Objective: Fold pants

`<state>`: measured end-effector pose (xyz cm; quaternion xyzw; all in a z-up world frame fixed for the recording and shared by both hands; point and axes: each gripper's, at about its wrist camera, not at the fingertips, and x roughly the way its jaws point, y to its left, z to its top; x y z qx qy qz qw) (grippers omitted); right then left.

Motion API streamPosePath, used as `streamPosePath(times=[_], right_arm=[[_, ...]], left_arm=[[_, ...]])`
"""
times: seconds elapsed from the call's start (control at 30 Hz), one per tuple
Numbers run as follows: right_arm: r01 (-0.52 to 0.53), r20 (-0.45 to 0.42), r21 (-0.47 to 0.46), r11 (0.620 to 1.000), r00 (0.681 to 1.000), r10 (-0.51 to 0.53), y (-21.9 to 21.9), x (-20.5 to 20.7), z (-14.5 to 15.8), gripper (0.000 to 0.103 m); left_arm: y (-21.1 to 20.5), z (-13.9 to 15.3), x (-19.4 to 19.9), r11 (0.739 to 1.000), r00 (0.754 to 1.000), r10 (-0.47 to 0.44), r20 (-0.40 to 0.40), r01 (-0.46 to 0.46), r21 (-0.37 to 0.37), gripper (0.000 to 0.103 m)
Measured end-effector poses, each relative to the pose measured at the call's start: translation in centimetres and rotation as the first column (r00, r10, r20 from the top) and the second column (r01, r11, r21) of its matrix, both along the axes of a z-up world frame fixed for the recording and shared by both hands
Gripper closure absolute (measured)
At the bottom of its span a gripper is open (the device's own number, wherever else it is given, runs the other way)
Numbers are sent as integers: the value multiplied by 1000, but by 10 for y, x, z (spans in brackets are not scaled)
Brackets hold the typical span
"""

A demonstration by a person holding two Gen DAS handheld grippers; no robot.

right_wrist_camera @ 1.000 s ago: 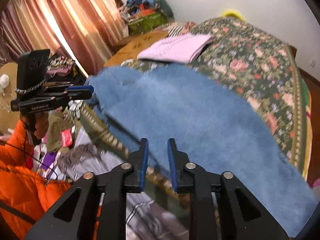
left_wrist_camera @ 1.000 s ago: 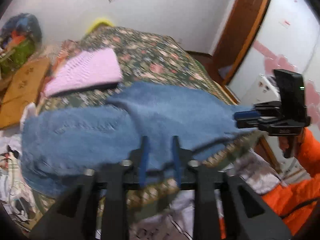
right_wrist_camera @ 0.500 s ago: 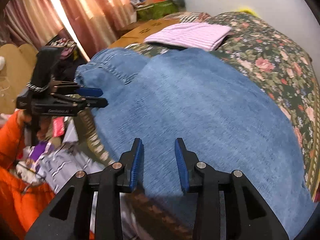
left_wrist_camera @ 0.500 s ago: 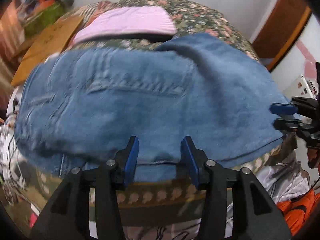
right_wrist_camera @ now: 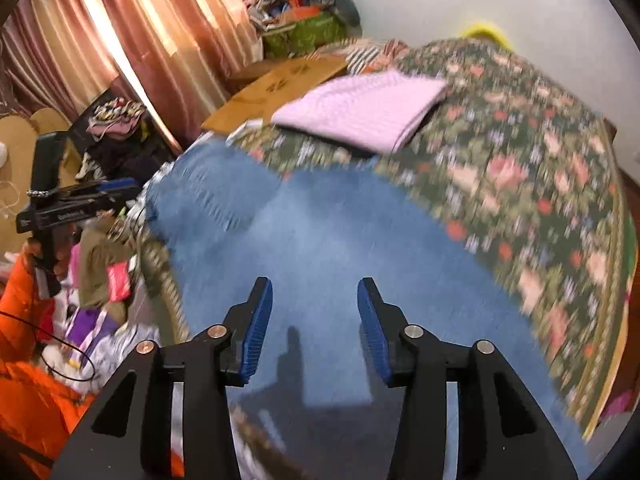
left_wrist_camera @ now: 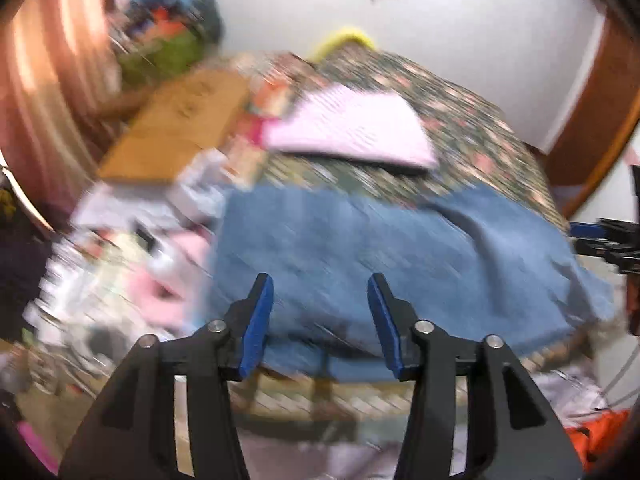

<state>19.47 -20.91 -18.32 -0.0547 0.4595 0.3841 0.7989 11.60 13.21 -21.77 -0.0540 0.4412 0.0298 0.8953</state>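
Landmark: blue jeans [left_wrist_camera: 360, 264], spread flat over the near corner of the floral bed [right_wrist_camera: 540, 168].
Left tool [left_wrist_camera: 320, 312]: blue pads parted and widening, nothing between them; a second ago pinched on the denim edge, now released and drawn off toward the near side of the jeans.
Fold: far layer now laid over the near one, where earlier a flap hung lifted above the bed.
Right tool [right_wrist_camera: 316, 320]: spread and opening further, empty, hovering over the jeans' right half; earlier nearly pressed together.
Pink folded garment [right_wrist_camera: 360, 112]: beyond the jeans, apart, unmoved.
Meaning: likely one fold done; next probably a fresh grasp for another.
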Motion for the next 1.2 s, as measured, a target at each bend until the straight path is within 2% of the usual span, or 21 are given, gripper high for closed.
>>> streamPosePath(times=[0.1, 0.17, 0.33, 0.47, 0.57, 0.7, 0.8, 0.87, 0.97, 1.03, 1.07, 1.2], right_arm=[[8, 31, -16, 1000, 1000, -7, 14, 23, 2, 59], [4, 47, -35, 999, 999, -2, 25, 39, 0, 59], [-45, 33, -96, 994, 998, 48, 58, 80, -18, 59], [-81, -22, -129, 988, 997, 79, 76, 104, -41, 59], [-109, -59, -157, 982, 993, 101, 85, 112, -58, 59], [-155, -152, -141, 978, 979, 133, 90, 113, -74, 59], [-167, -190, -114, 979, 971, 143, 85, 112, -75, 60], [-172, -208, -104, 980, 967, 148, 82, 111, -75, 68], [-170, -189, -106, 980, 971, 149, 83, 107, -74, 78], [-159, -151, -104, 982, 978, 143, 81, 101, -71, 85], [-153, -141, -100, 983, 980, 139, 81, 102, -71, 87], [-131, -74, -85, 988, 989, 124, 79, 99, -65, 94]], left_arm=[[34, 2, 27, 998, 998, 63, 17, -64, 23, 45], [51, -2, 46, 995, 995, 102, 13, -102, 13, 42], [88, -37, 100, 988, 991, 113, -76, -120, -96, 41], [94, -70, 126, 981, 988, 81, -134, -103, -166, 42], [91, -83, 135, 981, 986, 40, -160, -69, -179, 53], [86, -94, 137, 982, 983, 15, -184, -49, -184, 57], [89, -101, 132, 964, 980, 5, -201, -58, -258, 68], [90, -105, 128, 950, 977, 1, -213, -68, -304, 73], [87, -105, 123, 948, 981, 5, -195, -67, -311, 79], [85, -103, 123, 951, 981, 20, -190, -78, -300, 94], [84, -101, 122, 953, 983, 30, -184, -84, -290, 98], [79, -83, 115, 968, 991, 51, -127, -80, -236, 101]])
